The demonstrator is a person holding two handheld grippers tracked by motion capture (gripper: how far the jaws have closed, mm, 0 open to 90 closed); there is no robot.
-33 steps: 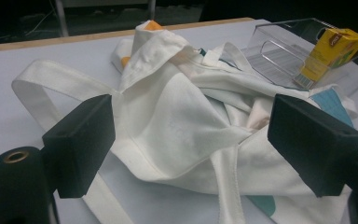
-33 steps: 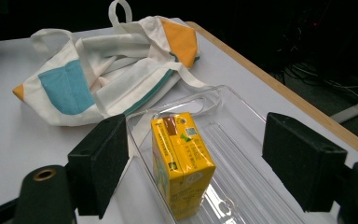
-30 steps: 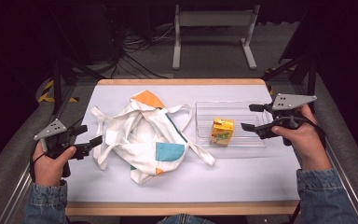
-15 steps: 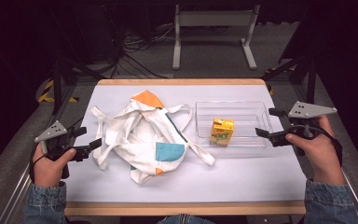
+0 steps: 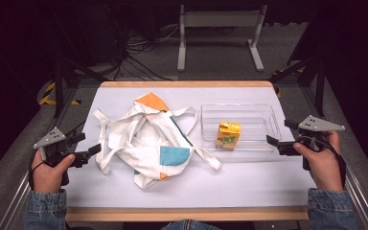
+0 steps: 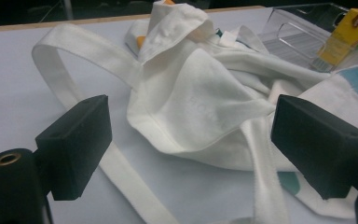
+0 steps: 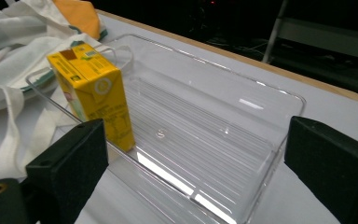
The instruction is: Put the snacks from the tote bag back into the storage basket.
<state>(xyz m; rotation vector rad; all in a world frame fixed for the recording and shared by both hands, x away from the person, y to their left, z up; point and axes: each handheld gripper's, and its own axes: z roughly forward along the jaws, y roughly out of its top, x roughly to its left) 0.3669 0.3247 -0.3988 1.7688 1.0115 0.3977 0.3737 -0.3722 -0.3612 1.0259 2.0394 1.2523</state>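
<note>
Carton (image 5: pixel 228 135) stands in the tray (image 5: pixel 263 111), left of the right gripper (image 5: pixel 274 143), whose empty jaws have just been opening; left gripper (image 5: pixel 95 150) seemingly open too.

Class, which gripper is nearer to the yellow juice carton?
Right. The right gripper sits just beside the tray's right end, near the juice carton; the left gripper is beyond the tote bag.

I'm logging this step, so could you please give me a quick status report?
Right gripper open, jaws just widened, nothing between them. Left gripper open beside the tote bag. Yellow juice carton upright in the clear tray. Nothing obstructing.
</note>
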